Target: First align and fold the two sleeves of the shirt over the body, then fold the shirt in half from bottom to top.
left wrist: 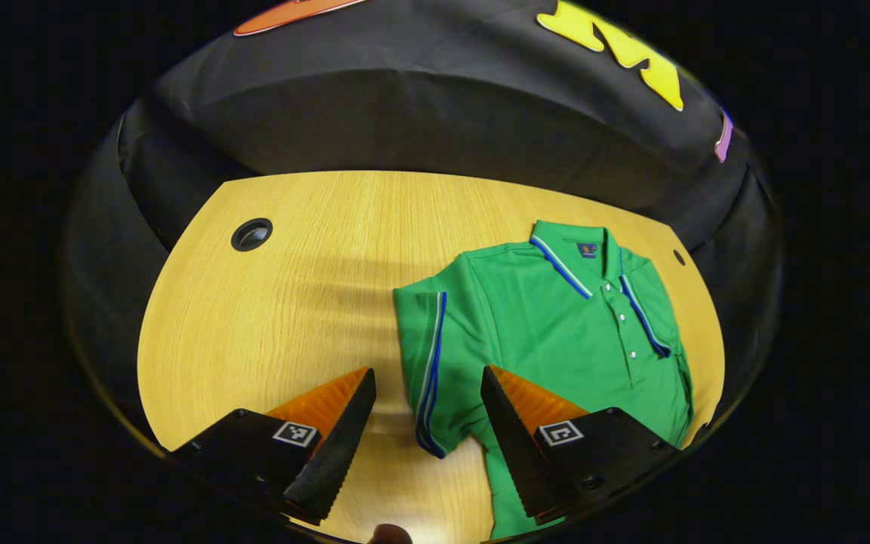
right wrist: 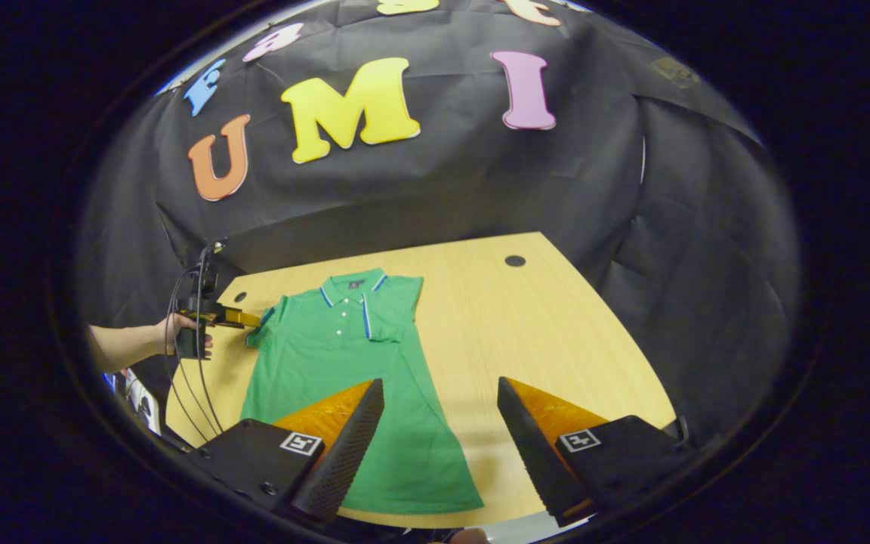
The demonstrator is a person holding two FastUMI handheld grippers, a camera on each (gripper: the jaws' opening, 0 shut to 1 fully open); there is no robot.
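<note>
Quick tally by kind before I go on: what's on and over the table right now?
Green polo shirts with blue-striped collar: 1
Round cable holes in the wooden table top: 2, one and another
Two-finger grippers: 2, left gripper and right gripper
Total: 5

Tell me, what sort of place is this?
Probably a small recording booth, not a home: black cloth walls it in, one green polo shirt lies on a wooden table, and a hand holds a cabled gripper.
</note>
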